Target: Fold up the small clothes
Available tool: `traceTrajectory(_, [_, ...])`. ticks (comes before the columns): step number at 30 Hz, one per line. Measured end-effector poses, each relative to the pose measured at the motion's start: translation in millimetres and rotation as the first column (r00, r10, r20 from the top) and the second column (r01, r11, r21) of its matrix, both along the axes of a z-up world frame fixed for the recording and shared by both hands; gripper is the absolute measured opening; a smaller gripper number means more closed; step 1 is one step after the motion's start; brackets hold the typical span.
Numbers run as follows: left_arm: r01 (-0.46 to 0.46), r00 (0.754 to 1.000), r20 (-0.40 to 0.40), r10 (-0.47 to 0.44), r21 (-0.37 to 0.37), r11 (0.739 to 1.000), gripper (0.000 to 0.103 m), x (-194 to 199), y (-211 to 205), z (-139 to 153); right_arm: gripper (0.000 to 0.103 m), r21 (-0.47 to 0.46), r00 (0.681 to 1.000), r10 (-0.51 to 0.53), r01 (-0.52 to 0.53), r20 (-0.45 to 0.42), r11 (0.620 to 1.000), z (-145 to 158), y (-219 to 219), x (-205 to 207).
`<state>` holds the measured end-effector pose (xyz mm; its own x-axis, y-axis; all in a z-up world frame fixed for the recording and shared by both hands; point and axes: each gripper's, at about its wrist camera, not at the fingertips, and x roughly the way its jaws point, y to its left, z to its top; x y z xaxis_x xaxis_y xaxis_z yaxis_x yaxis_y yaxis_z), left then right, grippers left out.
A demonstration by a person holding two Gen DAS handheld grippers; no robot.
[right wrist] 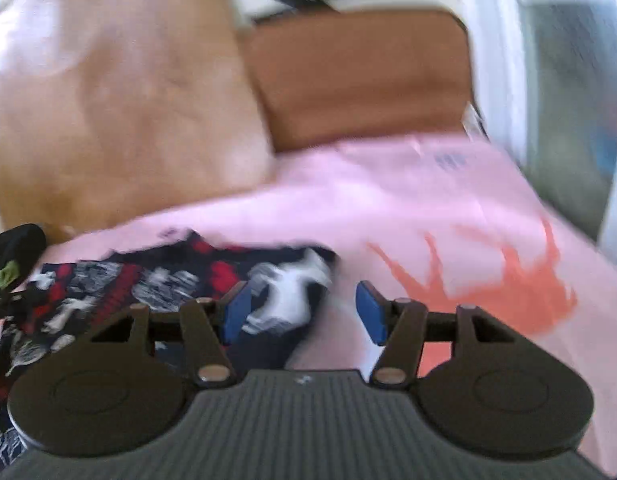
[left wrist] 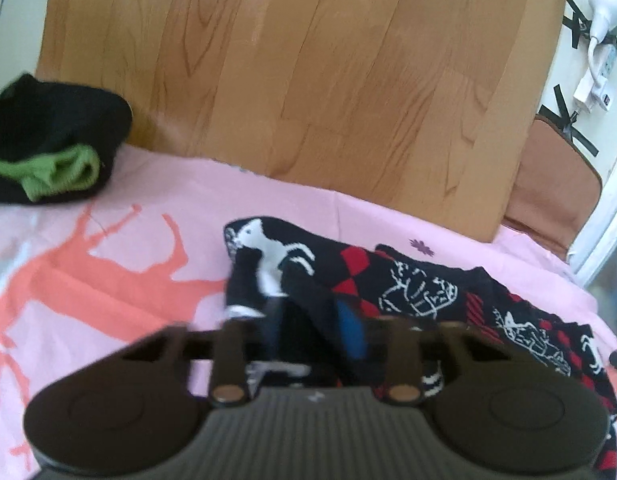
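Note:
A black garment (left wrist: 408,280) with red diamonds and white prints lies crumpled on the pink sheet (left wrist: 108,280). In the left wrist view my left gripper (left wrist: 313,318) has its blue pads (left wrist: 353,332) pressed against a raised fold of this garment near its left end. In the blurred right wrist view the same garment (right wrist: 156,284) lies at the left. My right gripper (right wrist: 304,314) stands open over its right corner. A white-printed bit of cloth sits between its blue pads (right wrist: 236,316) without being pinched.
A black and green garment (left wrist: 48,140) lies bunched at the far left of the sheet. A wooden board (left wrist: 288,80) stands behind the bed, with a brown cushion (right wrist: 360,76) beside it. A white plug and cable (left wrist: 600,40) hang on the wall.

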<state>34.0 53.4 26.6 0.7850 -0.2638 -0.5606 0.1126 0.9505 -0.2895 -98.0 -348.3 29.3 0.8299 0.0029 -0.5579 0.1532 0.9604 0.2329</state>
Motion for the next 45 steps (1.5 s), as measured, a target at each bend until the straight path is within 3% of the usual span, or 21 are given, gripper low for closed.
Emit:
traceTrajectory(2, [-0.002, 1.0, 0.016, 0.003, -0.066, 0.998, 0.018, -6.8, 14.0, 8.6, 0.04, 0.031, 0.999, -0.018, 0.02, -0.038, 0.999, -11.4, -2.4, 5.8])
traceTrajectory(4, [-0.014, 0.998, 0.052, 0.021, -0.139, 0.99, 0.008, -17.4, 35.0, 18.1, 0.04, 0.064, 1.0, -0.017, 0.018, -0.018, 0.998, -12.2, 1.3, 6.7])
traceTrajectory(5, [-0.028, 0.997, 0.071, 0.039, -0.155, 0.987, 0.008, -23.2, 44.9, 23.1, 0.04, 0.068, 1.0, -0.006, 0.006, -0.007, 0.998, -10.4, 5.1, 8.2])
traceTrajectory(9, [-0.141, 0.978, 0.125, 0.166, -0.186, 0.972, 0.008, -40.2, 87.5, 35.6, 0.041, 0.03, 0.996, 0.08, -0.081, 0.044, 0.996, 7.1, 28.5, 7.5])
traceTrajectory(13, [-0.243, 0.962, 0.076, 0.262, -0.201, 0.949, 0.008, -36.4, 115.4, 26.8, 0.041, -0.02, 0.984, 0.17, -0.169, 0.056, 0.985, 12.3, 58.0, 15.0])
traceTrajectory(16, [-0.235, 0.966, 0.052, 0.253, -0.225, 0.945, 0.008, -36.7, 119.8, 20.5, 0.042, -0.092, 0.97, 0.237, -0.231, 0.056, 0.969, 17.6, 80.0, 14.9])
traceTrajectory(19, [-0.207, 0.97, 0.08, 0.227, -0.204, 0.957, 0.008, -39.2, 108.2, 25.7, 0.042, -0.252, 0.955, 0.281, -0.295, -0.091, 0.922, 0.4, 105.7, 25.7])
traceTrajectory(21, [-0.165, 0.976, 0.104, 0.19, -0.211, 0.964, 0.008, -38.6, 97.3, 35.5, 0.043, -0.335, 0.951, 0.296, -0.308, -0.086, 0.891, -3.3, 112.8, 23.7])
traceTrajectory(25, [-0.005, 0.981, 0.192, 0.04, -0.179, 0.984, 0.009, -37.3, 48.2, 63.3, 0.043, -0.196, 0.964, 0.264, -0.263, -0.019, 0.945, 10.7, 87.0, 14.3])
traceTrajectory(27, [0.117, 0.977, 0.193, -0.093, -0.116, 0.986, 0.022, -33.2, 10.5, 69.5, 0.044, -0.146, 0.976, 0.22, -0.216, 0.011, 0.966, 16.8, 72.8, 3.0])
traceTrajectory(28, [0.195, 0.968, 0.172, -0.184, -0.052, 0.979, 0.056, -29.7, -11.3, 68.2, 0.044, -0.132, 0.98, 0.199, -0.195, 0.017, 0.972, 18.2, 66.0, -4.1])
traceTrajectory(29, [0.254, 0.957, 0.135, -0.257, 0.036, 0.966, 0.079, -25.7, -35.0, 62.1, 0.044, -0.125, 0.982, 0.189, -0.185, 0.019, 0.975, 18.7, 62.0, -10.4])
traceTrajectory(31, [0.262, 0.957, 0.083, -0.278, 0.167, 0.951, 0.071, -24.9, -59.4, 45.8, 0.044, -0.133, 0.983, 0.181, -0.177, 0.022, 0.975, 21.3, 55.6, -27.9])
traceTrajectory(32, [0.271, 0.957, 0.054, -0.286, 0.191, 0.943, 0.069, -24.5, -61.4, 39.7, 0.044, -0.142, 0.983, 0.183, -0.177, 0.028, 0.974, 23.4, 52.3, -40.3])
traceTrajectory(34, [0.29, 0.954, 0.046, -0.297, 0.118, 0.95, 0.07, -29.3, -44.1, 39.9, 0.046, -0.143, 0.981, 0.187, -0.179, 0.044, 0.973, 25.8, 45.2, -64.6])
traceTrajectory(36, [0.285, 0.954, 0.103, -0.283, -0.001, 0.959, 0.073, -39.1, -11.3, 51.2, 0.046, -0.123, 0.981, 0.192, -0.185, 0.042, 0.975, 24.4, 36.4, -86.8])
traceTrajectory(38, [0.227, 0.963, 0.166, -0.211, -0.083, 0.97, 0.076, -48.2, 19.1, 63.5, 0.046, -0.078, 0.979, 0.2, -0.197, 0.039, 0.977, 22.2, 27.7, -106.4])
traceTrajectory(40, [0.144, 0.975, 0.189, -0.115, -0.149, 0.978, 0.072, -46.5, 46.5, 70.9, 0.046, -0.043, 0.978, 0.205, -0.204, 0.041, 0.978, 21.8, 22.8, -119.0])
traceTrajectory(42, [0.056, 0.99, 0.135, -0.033, -0.173, 0.983, 0.054, -31.9, 61.0, 71.6, 0.046, -0.031, 0.976, 0.211, -0.21, 0.046, 0.977, 22.1, 23.8, -129.6])
traceTrajectory(44, [0.024, 0.997, 0.077, -0.011, -0.169, 0.985, 0.019, -15.3, 63.3, 62.2, 0.046, -0.017, 0.972, 0.228, -0.228, 0.046, 0.974, 21.0, 27.4, -137.8])
traceTrajectory(45, [0.02, 0.999, 0.04, -0.014, -0.147, 0.989, 0.012, -5.3, 57.3, 53.7, 0.046, -0.006, 0.97, 0.238, -0.238, 0.044, 0.971, 19.6, 29.3, -141.4])
